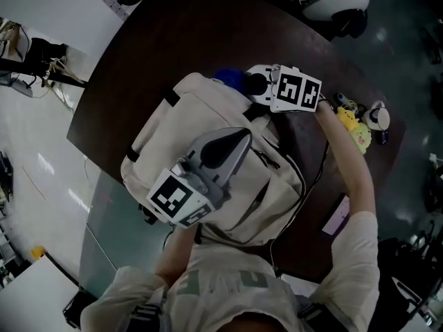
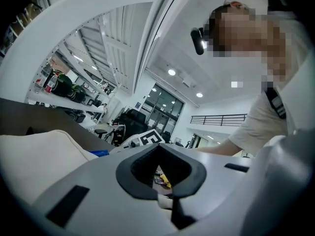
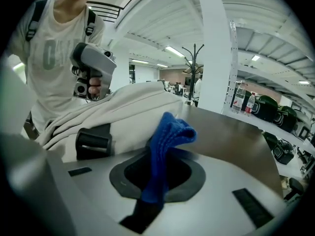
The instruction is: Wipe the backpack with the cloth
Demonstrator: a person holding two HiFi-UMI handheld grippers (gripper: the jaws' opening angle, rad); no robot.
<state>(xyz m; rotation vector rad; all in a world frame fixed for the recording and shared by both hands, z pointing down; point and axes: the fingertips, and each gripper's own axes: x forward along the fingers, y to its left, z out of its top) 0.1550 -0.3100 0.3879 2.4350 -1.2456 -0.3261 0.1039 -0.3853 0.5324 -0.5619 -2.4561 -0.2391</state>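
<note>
**Head view.** The cream backpack (image 1: 208,116) lies flat on the dark table (image 1: 173,40). The left gripper (image 1: 239,138) sits over the middle of the pack, its jaws aimed at the far end. The right gripper (image 1: 255,85) is at that far end, and a blue cloth (image 1: 227,78) shows just ahead of its jaws by the pack's top edge. Some small yellow toys (image 1: 356,126) lie well off to the side of the right jaws. From up here, neither pair of jaws can be read.

**Left gripper view.** The left jaws are together with nothing between them. The pack's pale fabric lies below and to the left of them. The right gripper's marker cube (image 2: 150,137) is straight ahead, past the tips.

**Right gripper view.** The right jaws are clamped on the cloth, which stands up from between them in a bunched fold. The pack lies just beyond and to the left of the jaws, with a black buckle (image 3: 93,142) closest to them. Whether the fold touches the fabric cannot be told. Farther off, a hand (image 3: 93,88) holds the left gripper over the pack.

**Step in hand.** This looks like the cloth being brought onto the pack's top end. The next move calls for pressing the fold down and dragging it across the fabric, clear of the buckle, while the left gripper steadies the pack.
</note>
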